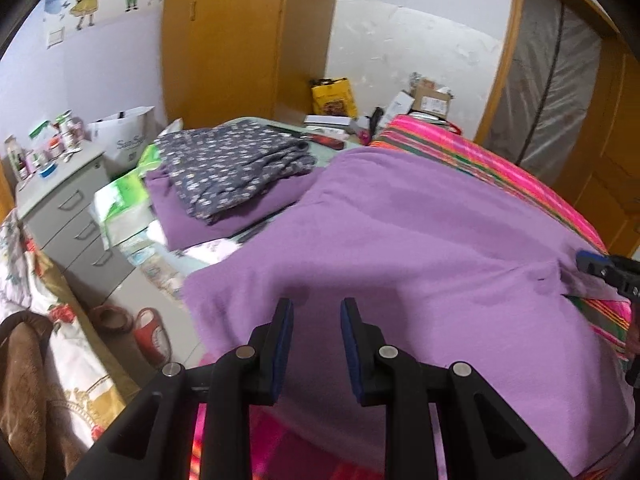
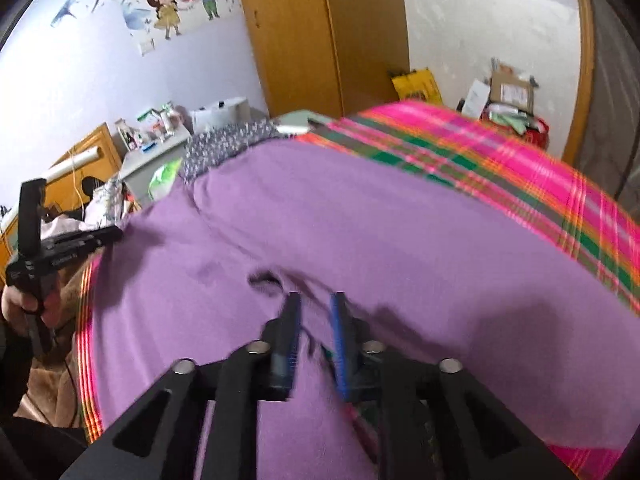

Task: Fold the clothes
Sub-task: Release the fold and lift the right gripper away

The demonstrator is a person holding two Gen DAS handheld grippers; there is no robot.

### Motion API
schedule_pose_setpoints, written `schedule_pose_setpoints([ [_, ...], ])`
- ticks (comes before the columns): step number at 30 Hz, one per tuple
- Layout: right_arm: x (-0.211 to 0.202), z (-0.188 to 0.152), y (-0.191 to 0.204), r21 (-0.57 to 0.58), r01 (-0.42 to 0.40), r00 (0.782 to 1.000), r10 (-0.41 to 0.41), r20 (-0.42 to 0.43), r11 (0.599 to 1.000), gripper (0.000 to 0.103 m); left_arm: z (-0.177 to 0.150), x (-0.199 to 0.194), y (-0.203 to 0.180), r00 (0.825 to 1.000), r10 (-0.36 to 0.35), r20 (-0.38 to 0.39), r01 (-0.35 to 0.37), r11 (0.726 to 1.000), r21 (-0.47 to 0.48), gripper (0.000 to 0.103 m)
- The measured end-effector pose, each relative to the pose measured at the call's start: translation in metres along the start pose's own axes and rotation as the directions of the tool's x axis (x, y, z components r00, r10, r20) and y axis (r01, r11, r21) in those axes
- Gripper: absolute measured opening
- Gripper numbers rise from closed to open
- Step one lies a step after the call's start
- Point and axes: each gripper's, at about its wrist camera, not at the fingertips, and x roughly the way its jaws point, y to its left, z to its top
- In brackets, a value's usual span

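Left gripper point(image 1: 316, 308): jaws parted, nothing between them, held just above the near edge of the purple garment point(image 1: 400, 232). Right gripper point(image 2: 314, 300): jaws parted narrowly over the same cloth, no fabric seen pinched. The garment is spread flat across the pink plaid blanket point(image 2: 500, 160), a small crease near the right tips. At far left a folded stack point(image 1: 232, 172) is noted, patterned piece on top. Step judged: a fold just laid down, both grips released. Next move is thought to call for a fresh edge to be pinched at both sides and carried across evenly.
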Motion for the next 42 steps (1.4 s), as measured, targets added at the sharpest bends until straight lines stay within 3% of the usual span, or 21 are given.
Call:
schedule_pose_setpoints([
  [2,0.003,0.007,-0.005,0.002,0.022,1.000,-0.022,0.004,1.000,0.033,0.003,0.003,-0.010,1.000,-0.030,0.000,0.030,0.999,0.012,0.025],
  [11,0.056,0.013,-0.021,-0.027,0.043,0.989,-0.047,-0.138,0.999,0.032,0.005,0.018,-0.042,0.995,-0.096,-0.031,0.098,0.993,0.067,0.025],
  [18,0.073,0.037,-0.039,-0.002,0.092,0.986,-0.092,-0.142,0.996,0.029,0.003,0.024,-0.048,0.993,-0.109,-0.046,0.112,0.991,0.070,0.025],
  [22,0.073,0.050,-0.023,-0.063,0.046,0.993,-0.052,-0.107,0.997,0.029,0.005,0.028,-0.050,0.992,-0.117,-0.049,0.121,0.990,0.071,0.025],
  [25,0.084,0.062,-0.018,-0.117,0.053,0.991,-0.067,-0.116,0.992,0.030,0.006,0.031,-0.052,0.991,-0.124,-0.055,0.128,0.989,0.074,0.025],
  [32,0.124,0.105,-0.049,-0.167,0.080,0.988,-0.100,-0.121,0.983,0.033,0.004,0.039,-0.054,0.988,-0.135,-0.069,0.140,0.987,0.076,0.025],
  [38,0.152,0.125,-0.071,-0.118,-0.007,0.982,-0.015,-0.188,0.993,0.034,0.006,0.042,-0.054,0.987,-0.143,-0.067,0.148,0.985,0.083,0.025],
  [42,0.159,0.129,-0.071,-0.156,-0.035,0.978,0.001,-0.211,0.987,0.041,0.005,0.042,-0.054,0.987,-0.148,-0.062,0.153,0.985,0.082,0.025],
])
